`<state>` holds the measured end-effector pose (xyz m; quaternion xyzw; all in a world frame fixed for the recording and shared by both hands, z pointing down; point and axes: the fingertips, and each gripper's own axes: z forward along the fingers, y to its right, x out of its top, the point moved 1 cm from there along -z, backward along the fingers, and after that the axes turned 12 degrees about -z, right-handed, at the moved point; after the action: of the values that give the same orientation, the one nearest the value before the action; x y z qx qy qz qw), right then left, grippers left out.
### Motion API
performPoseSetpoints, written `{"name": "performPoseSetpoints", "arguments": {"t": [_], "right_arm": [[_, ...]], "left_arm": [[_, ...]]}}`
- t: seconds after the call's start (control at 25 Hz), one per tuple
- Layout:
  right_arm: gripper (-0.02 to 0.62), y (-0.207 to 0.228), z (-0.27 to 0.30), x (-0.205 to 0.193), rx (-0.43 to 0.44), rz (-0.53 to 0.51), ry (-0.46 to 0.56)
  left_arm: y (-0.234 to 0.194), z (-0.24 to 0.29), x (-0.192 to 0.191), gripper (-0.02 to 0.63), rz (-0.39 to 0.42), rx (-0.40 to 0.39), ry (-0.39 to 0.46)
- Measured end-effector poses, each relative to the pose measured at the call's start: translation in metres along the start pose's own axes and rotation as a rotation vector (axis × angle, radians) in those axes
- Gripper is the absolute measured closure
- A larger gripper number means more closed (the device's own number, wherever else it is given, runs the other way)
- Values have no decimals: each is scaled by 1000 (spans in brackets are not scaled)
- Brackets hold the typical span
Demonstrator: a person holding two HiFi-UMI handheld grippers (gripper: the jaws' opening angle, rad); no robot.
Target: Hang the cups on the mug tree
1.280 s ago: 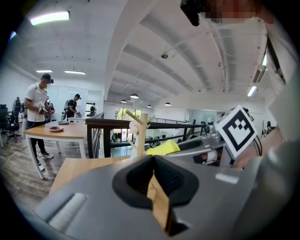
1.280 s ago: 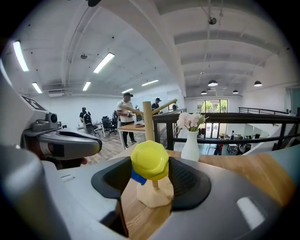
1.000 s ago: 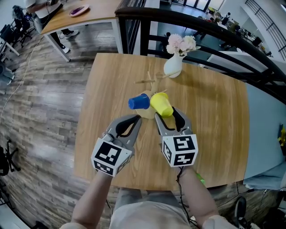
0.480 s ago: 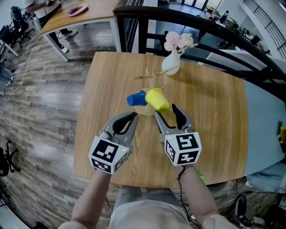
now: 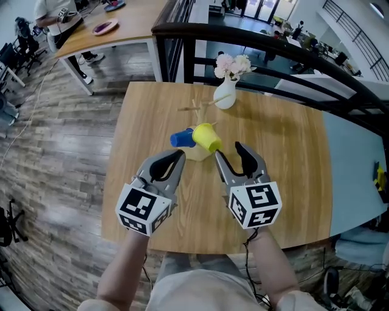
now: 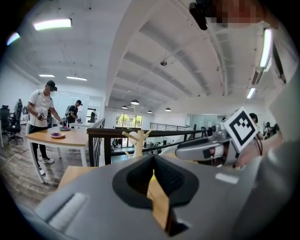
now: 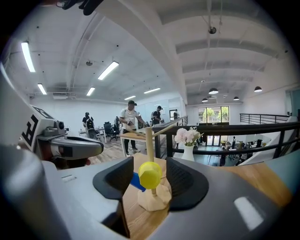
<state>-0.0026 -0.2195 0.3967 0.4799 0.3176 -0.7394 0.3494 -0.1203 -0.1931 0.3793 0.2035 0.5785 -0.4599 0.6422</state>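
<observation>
Left tongs closed; right tongs apart, empty, just narrowed; yellow cup hangs just beyond them.

No words, brands or numbers can be read anywhere. The cubes on the left tongs and right tongs bear only black-and-white square markers, no letters. Print on a distant person's shirt is too small to read

Left gripper and right gripper, as I see them: grey shells, black jaw linings, each ending in 1 white cube printed with black square markers. A thin dark cable leaves the right gripper's cube. I wear a pale garment.
</observation>
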Motion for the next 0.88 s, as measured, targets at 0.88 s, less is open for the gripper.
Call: {"name": "performPoseSetpoints", "arguments": {"t": [0.88], "right_arm": [[546,-39,-134,85,8,-27,167]], "left_arm": [[72,-89,66,604,95,-42,154]]}}
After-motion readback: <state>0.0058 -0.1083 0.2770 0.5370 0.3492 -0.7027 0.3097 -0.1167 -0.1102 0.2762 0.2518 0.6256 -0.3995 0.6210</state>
